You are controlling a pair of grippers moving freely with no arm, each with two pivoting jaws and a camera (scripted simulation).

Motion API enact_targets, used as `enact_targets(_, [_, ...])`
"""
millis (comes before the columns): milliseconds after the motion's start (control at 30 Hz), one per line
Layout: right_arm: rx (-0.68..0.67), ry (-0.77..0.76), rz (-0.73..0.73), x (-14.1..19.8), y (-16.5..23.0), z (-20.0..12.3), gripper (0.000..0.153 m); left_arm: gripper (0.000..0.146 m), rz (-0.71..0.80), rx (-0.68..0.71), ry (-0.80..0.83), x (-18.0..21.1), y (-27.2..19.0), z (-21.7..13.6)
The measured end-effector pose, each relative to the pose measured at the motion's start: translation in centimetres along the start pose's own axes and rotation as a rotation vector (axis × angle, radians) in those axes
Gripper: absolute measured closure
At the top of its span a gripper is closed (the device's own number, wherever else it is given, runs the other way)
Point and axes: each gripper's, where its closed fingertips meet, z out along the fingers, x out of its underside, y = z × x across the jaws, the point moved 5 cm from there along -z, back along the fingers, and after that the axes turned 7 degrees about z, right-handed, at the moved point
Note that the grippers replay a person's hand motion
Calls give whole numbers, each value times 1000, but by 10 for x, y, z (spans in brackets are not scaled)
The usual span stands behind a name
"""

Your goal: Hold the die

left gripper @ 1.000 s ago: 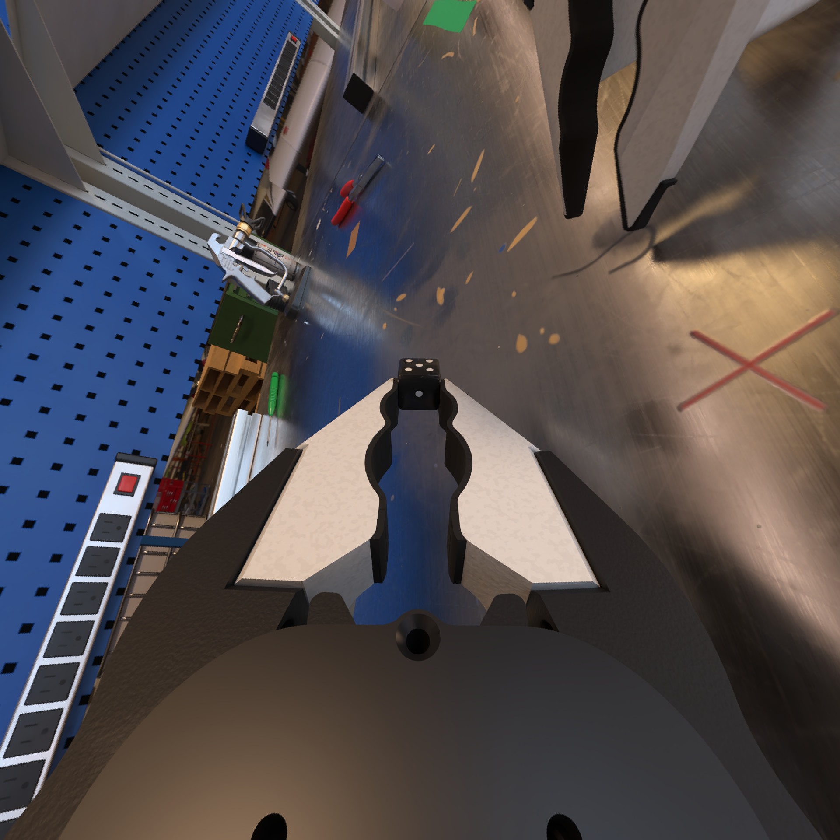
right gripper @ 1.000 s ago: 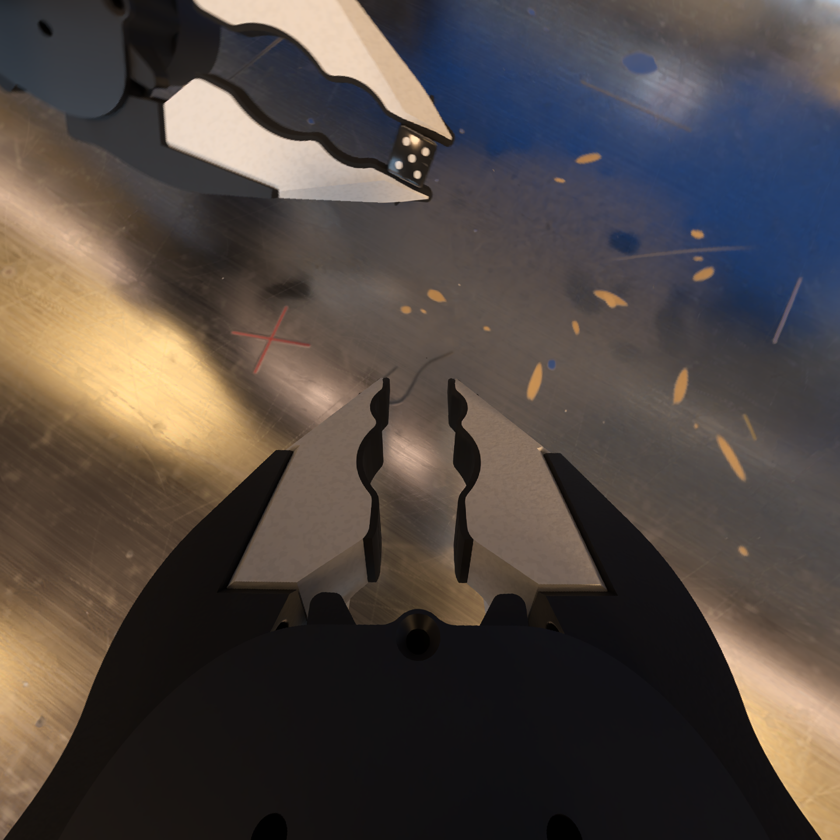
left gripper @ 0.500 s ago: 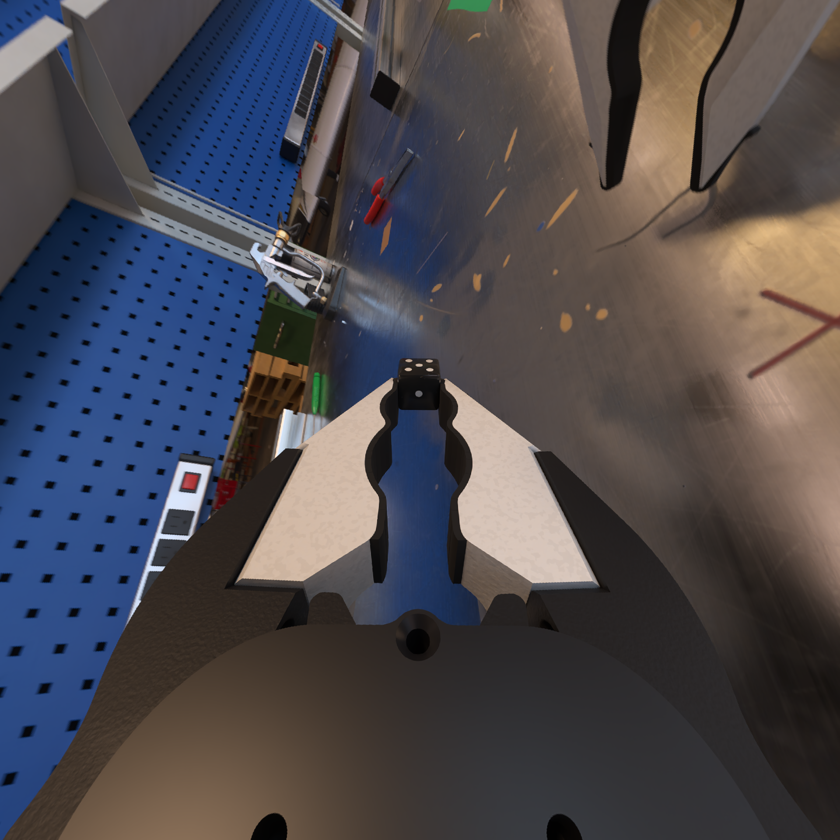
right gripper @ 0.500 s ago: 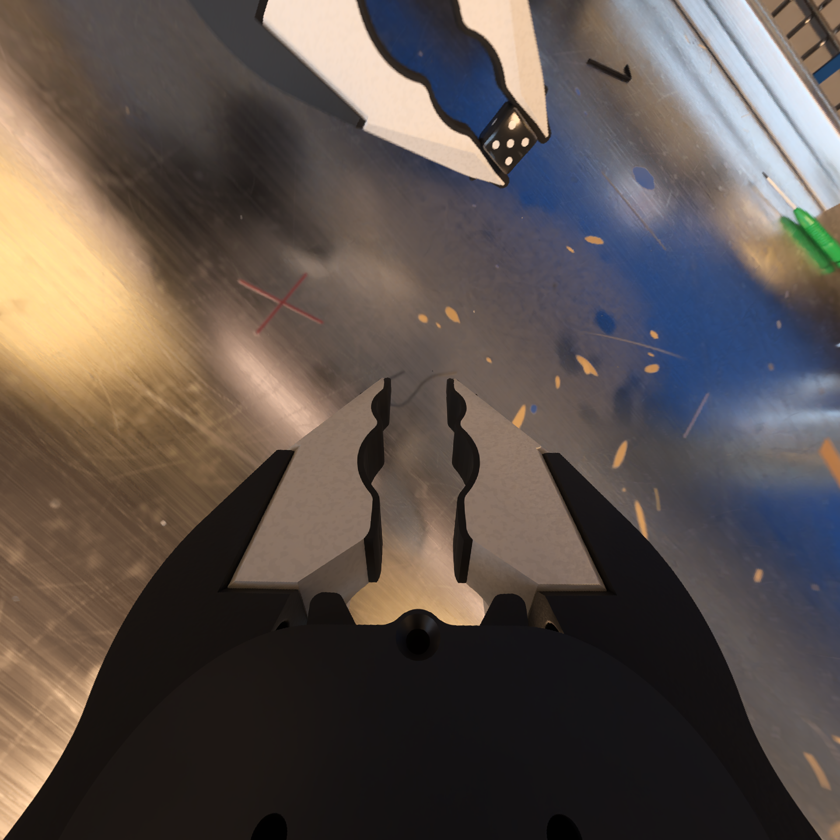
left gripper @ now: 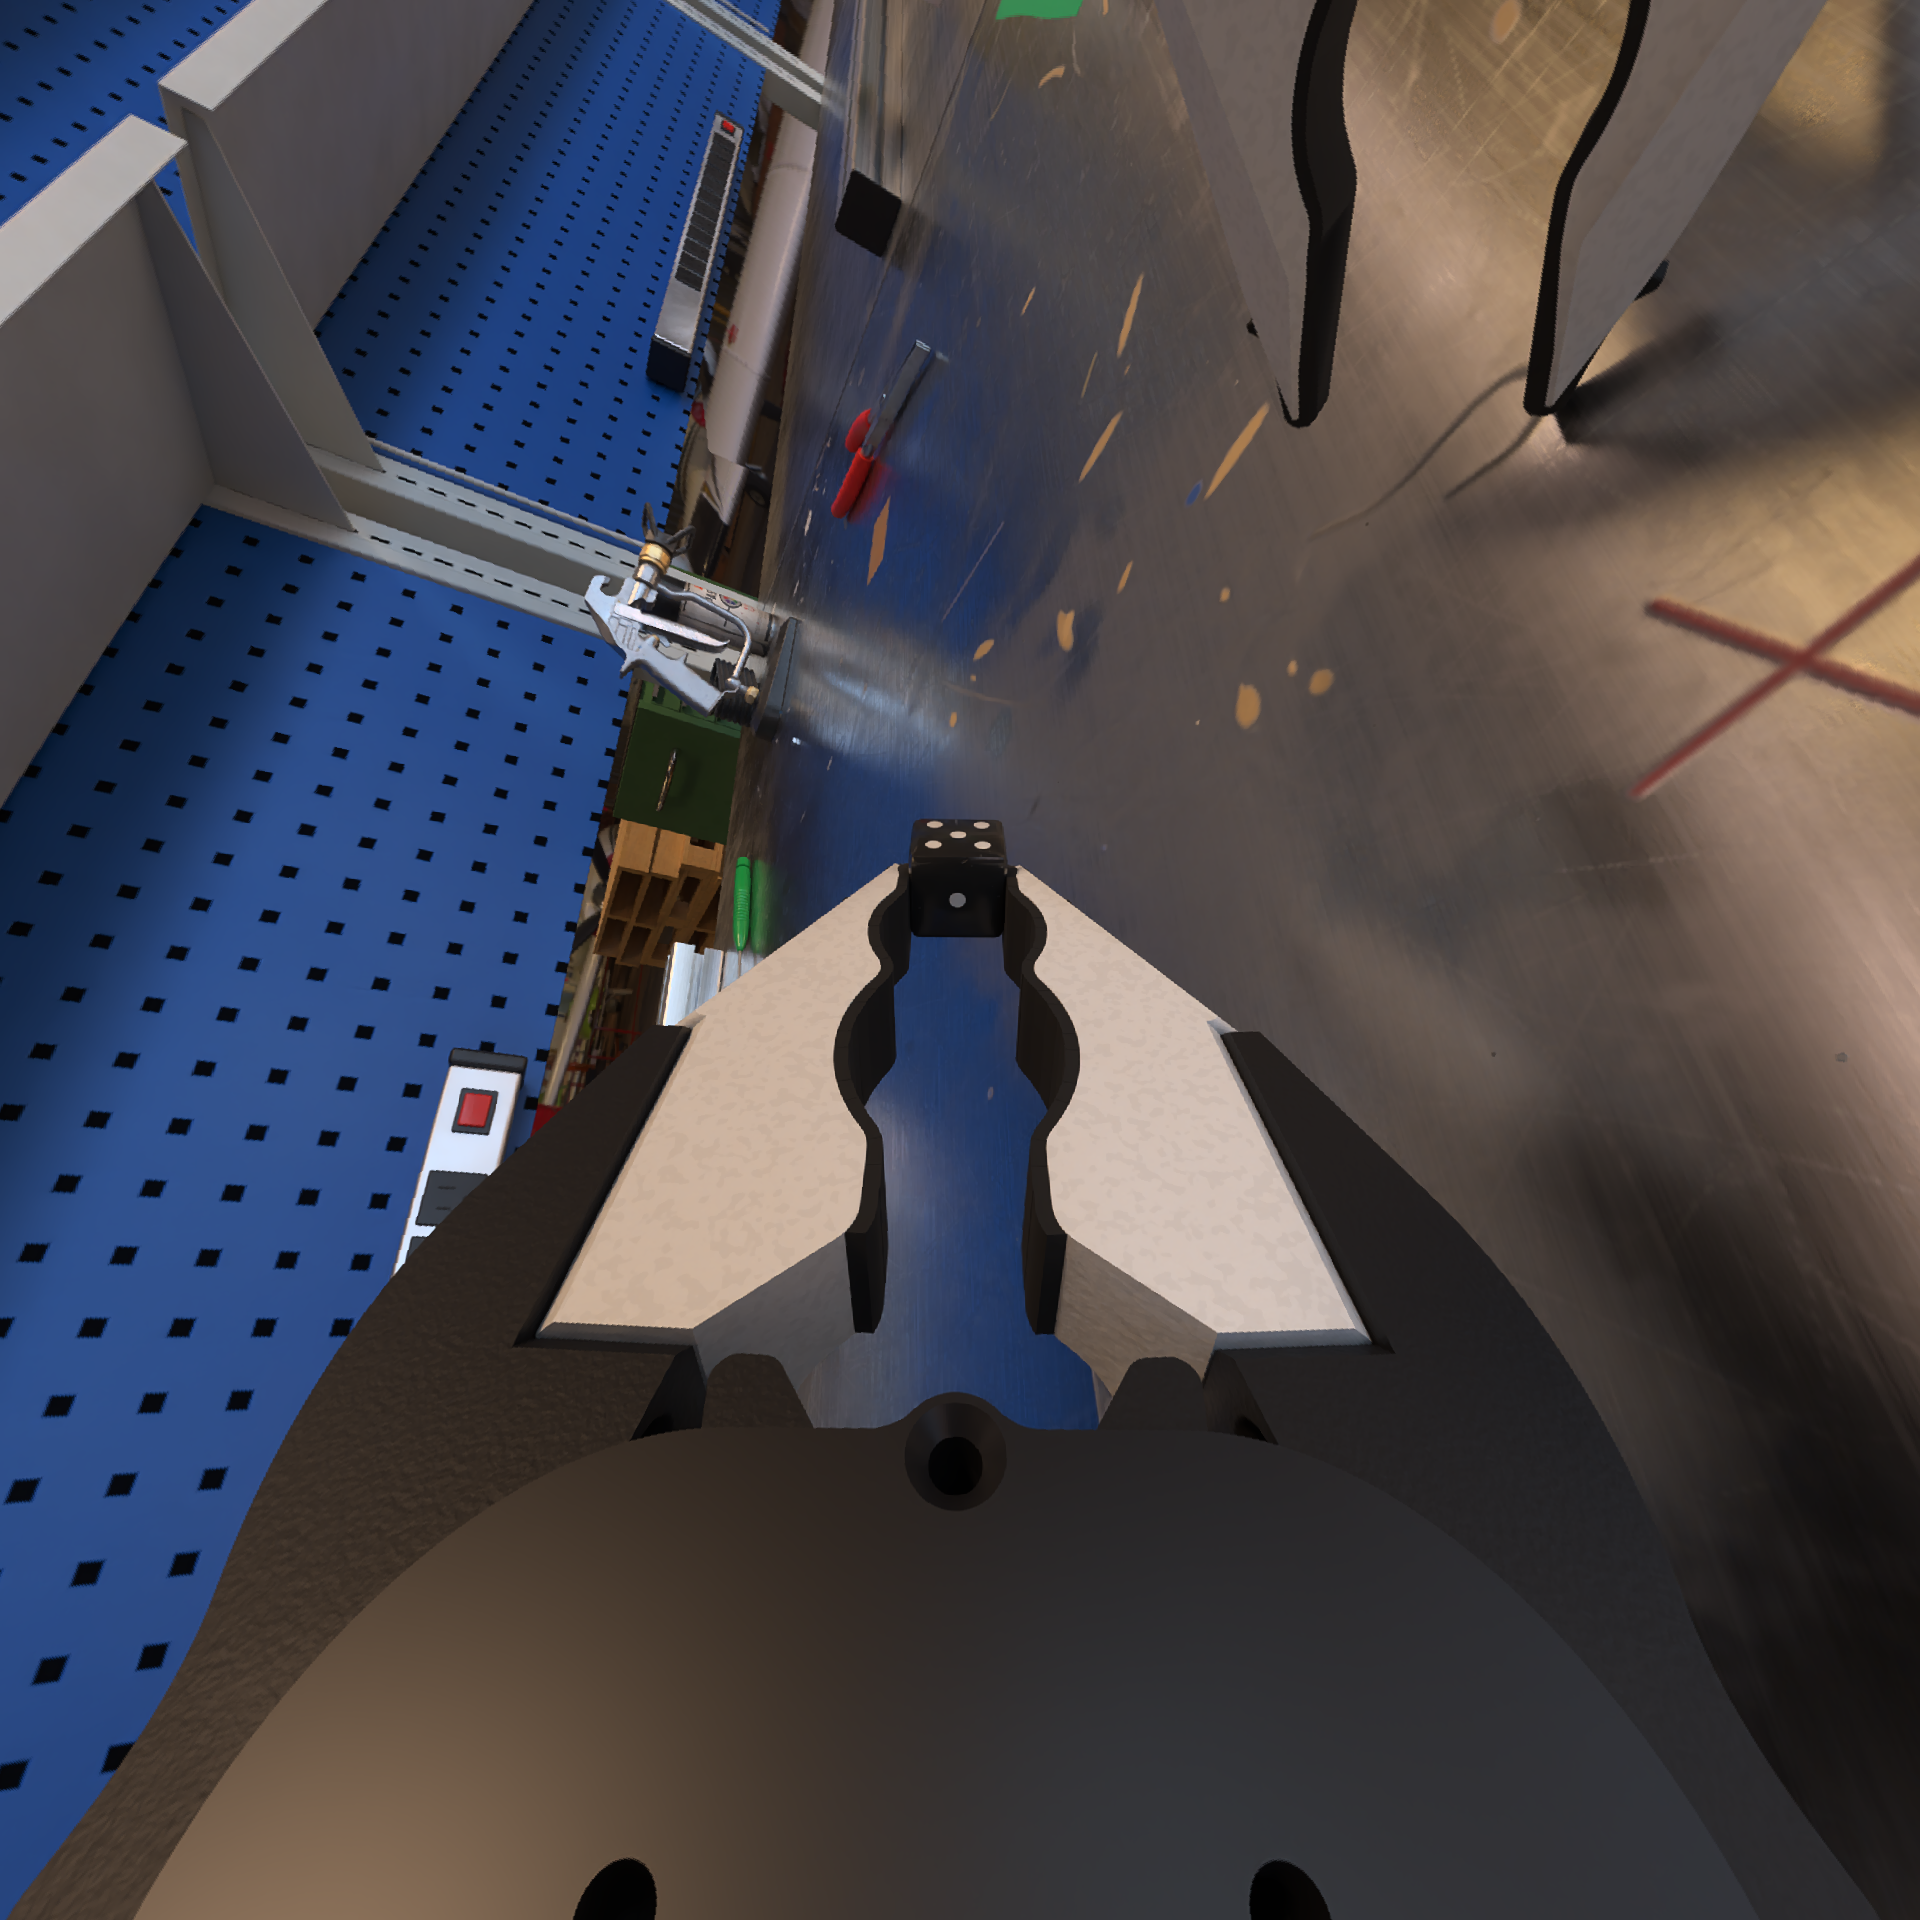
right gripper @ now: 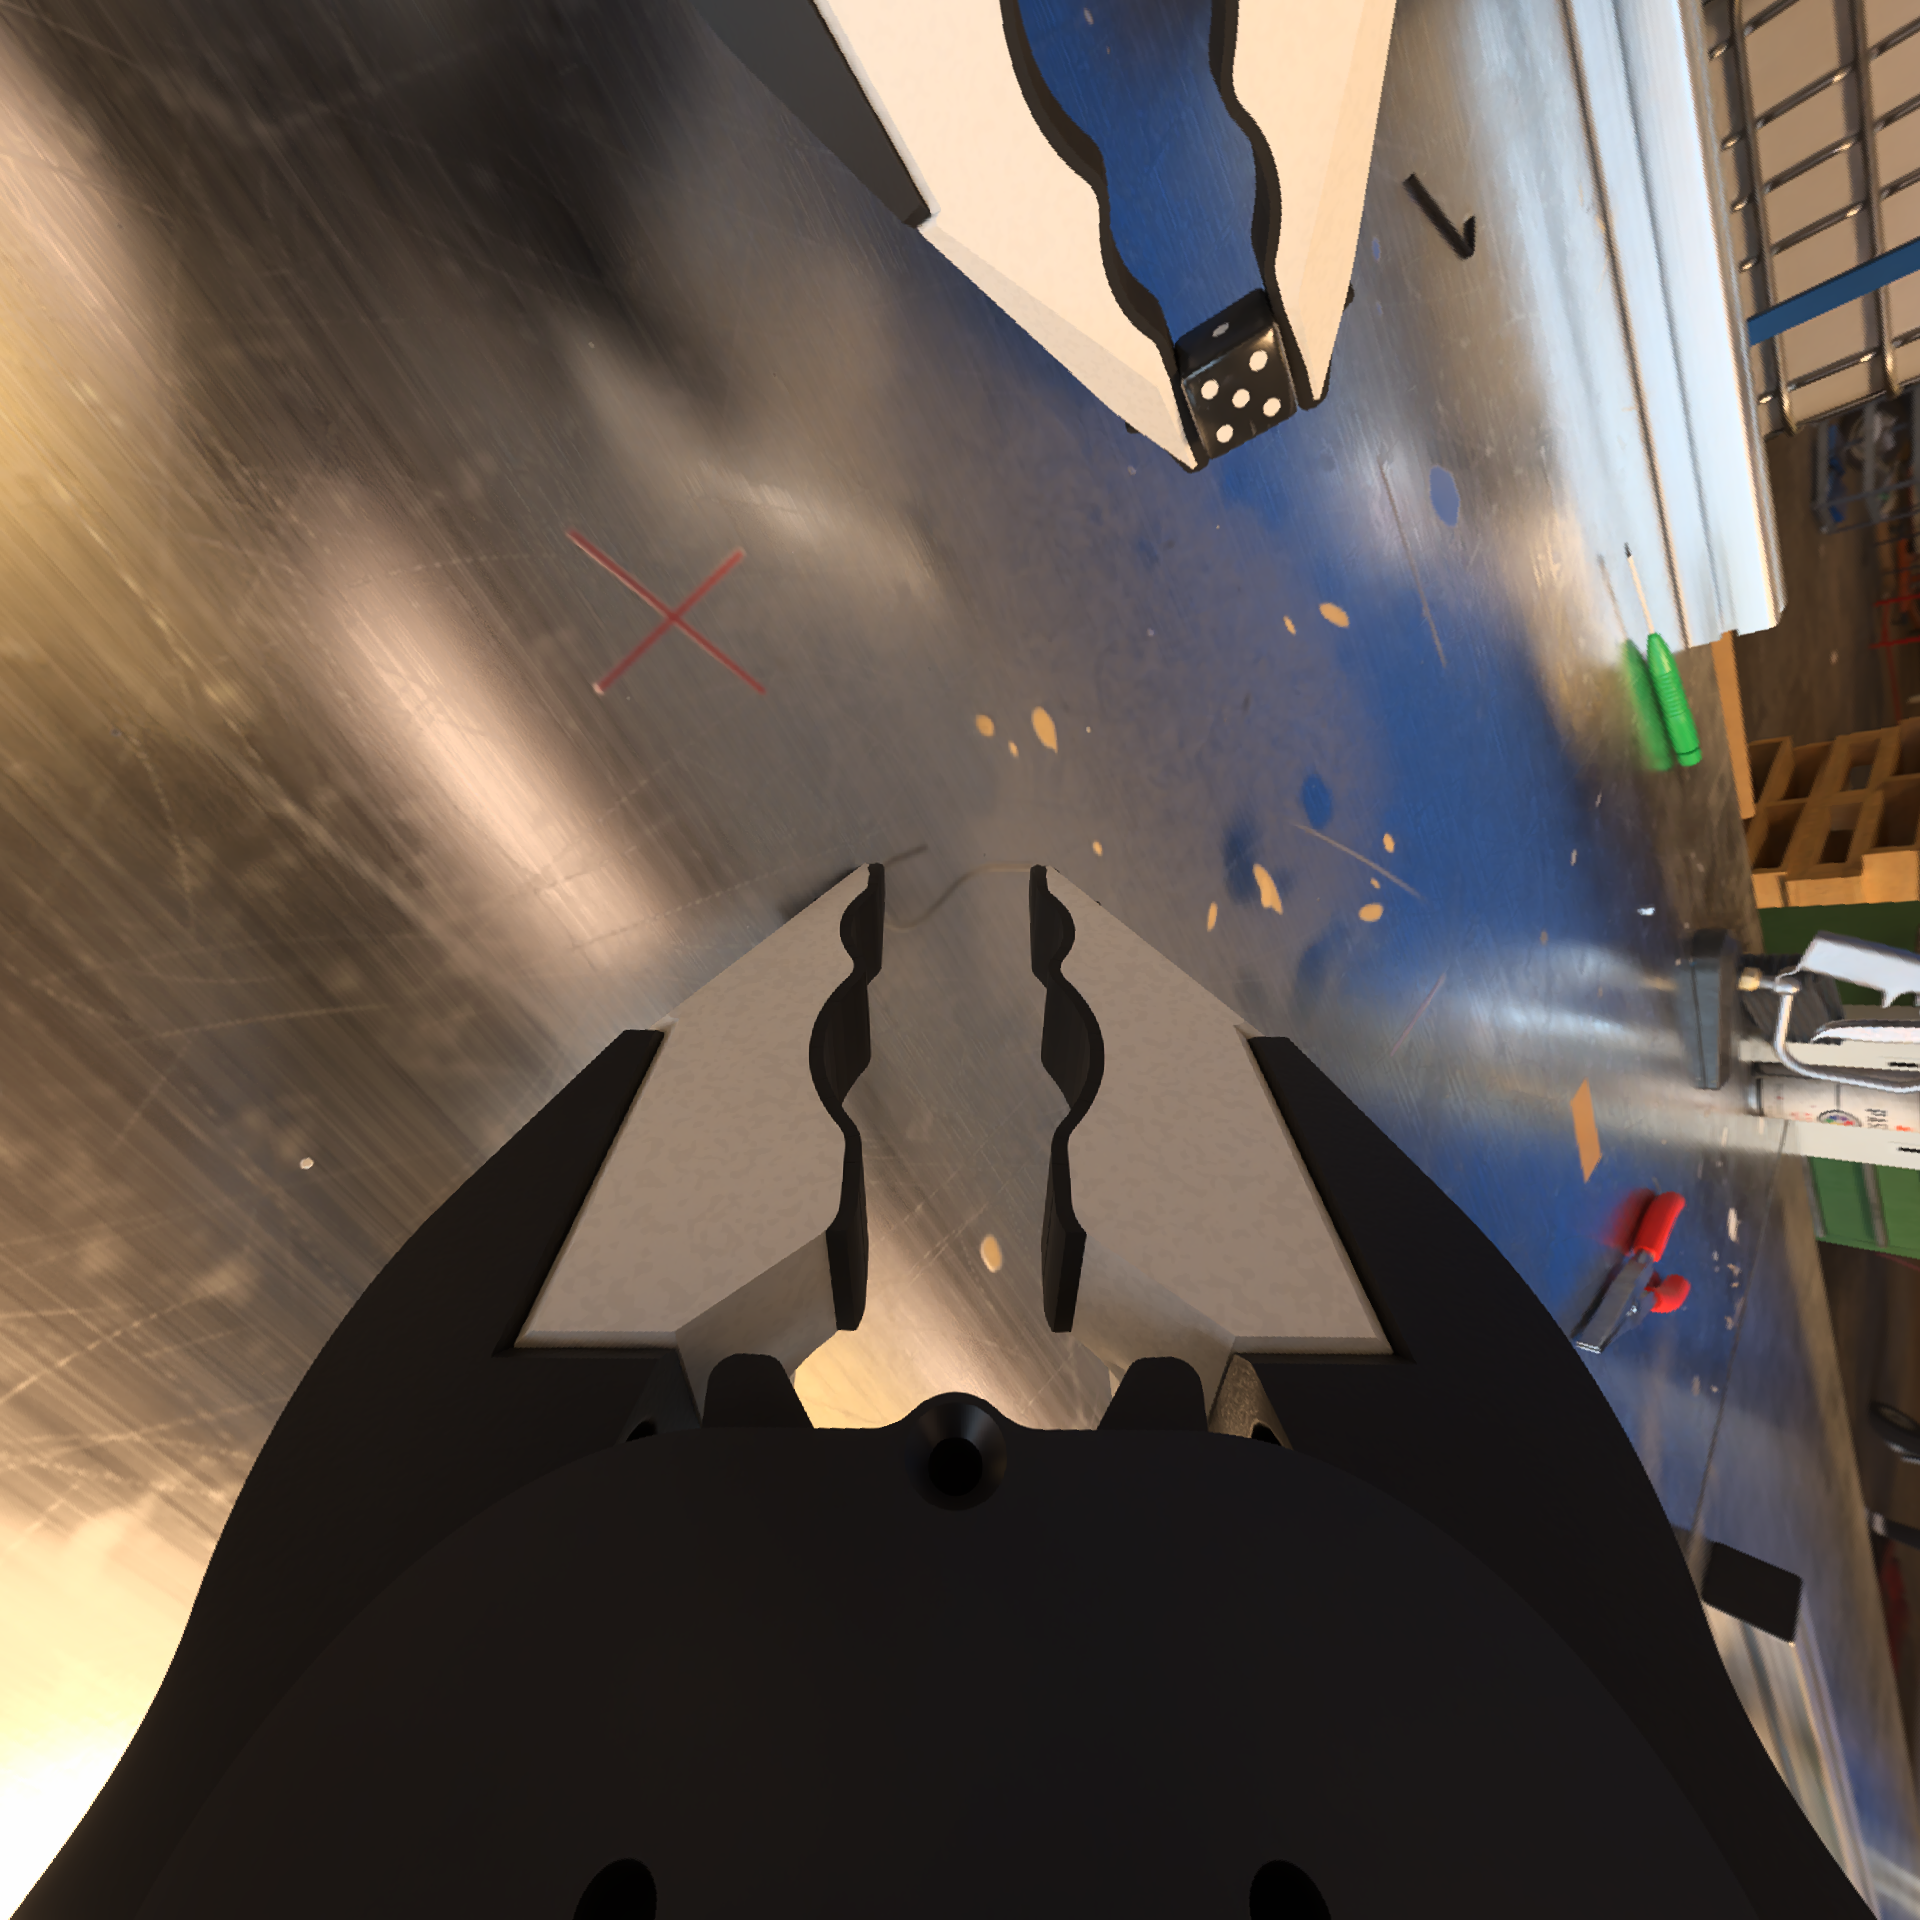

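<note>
A black die (left gripper: 957, 878) with white pips sits pinched between the fingertips of my left gripper (left gripper: 957, 894), held above the metal bench. The same die (right gripper: 1236, 390) shows in the right wrist view at the tips of the left gripper (right gripper: 1242, 410), near the top. My right gripper (right gripper: 956, 883) is open and empty, low over the bench, with its tips apart from the die. In the left wrist view the right gripper (left gripper: 1423, 410) hangs at the top right, open.
A red X mark (right gripper: 675, 618) (left gripper: 1803, 665) is on the scratched metal bench (right gripper: 312, 727). Red-handled pliers (right gripper: 1642, 1273), green screwdrivers (right gripper: 1668, 707) and a spray gun (left gripper: 675, 639) lie along the bench's far edge. A blue pegboard (left gripper: 260, 831) with a power strip (left gripper: 462, 1138) stands behind.
Both views have turned. The left gripper with the die has moved right and closer in the right wrist view; the right gripper's tips have moved nearer in the left wrist view. The grip is unchanged.
</note>
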Motion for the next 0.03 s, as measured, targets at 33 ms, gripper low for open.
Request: enact_targets(33, [6, -2, -9, -1, 0, 1, 125, 130, -3, 0, 0, 0, 0, 0])
